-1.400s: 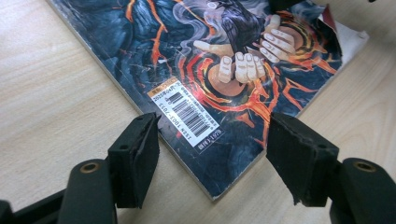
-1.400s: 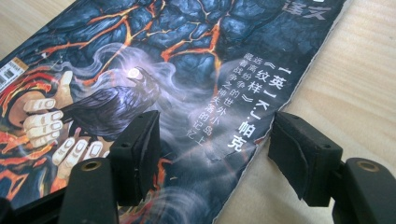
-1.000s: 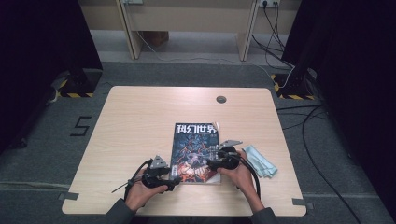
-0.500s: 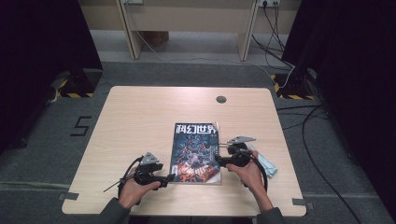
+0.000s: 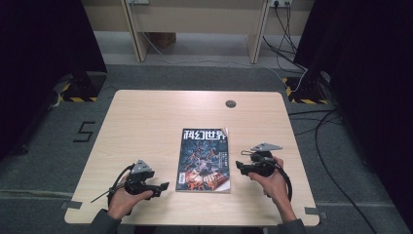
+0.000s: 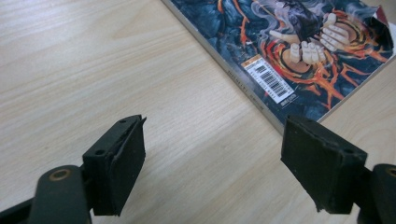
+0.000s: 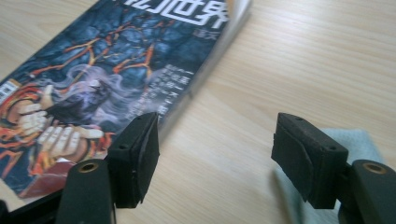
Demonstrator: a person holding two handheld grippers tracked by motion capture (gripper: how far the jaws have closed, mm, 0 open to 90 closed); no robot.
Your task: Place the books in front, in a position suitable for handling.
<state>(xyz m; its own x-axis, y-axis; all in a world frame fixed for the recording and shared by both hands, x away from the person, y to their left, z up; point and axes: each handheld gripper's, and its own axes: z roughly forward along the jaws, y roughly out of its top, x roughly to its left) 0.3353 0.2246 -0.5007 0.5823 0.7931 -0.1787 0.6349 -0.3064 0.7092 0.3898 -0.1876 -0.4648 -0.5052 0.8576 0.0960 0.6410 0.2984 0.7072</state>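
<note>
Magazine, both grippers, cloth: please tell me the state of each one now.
Magazine: closed, flat on the table, cover up.
Left gripper: jaws open, holding nothing, left of the magazine.
Right gripper: jaws open, holding nothing, right of the magazine.
Light blue cloth: lying on the table beneath the right gripper.

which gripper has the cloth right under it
The right gripper: a pale blue-grey cloth lies beneath its jaw. The left gripper is over bare table.

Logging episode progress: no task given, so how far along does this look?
Nothing looks done: the magazine lies closed and flat on the table. In hand: nothing; left gripper and right gripper flank it, jaws open and empty. A pale blue cloth sits under the right gripper. Any handling is left.
</note>
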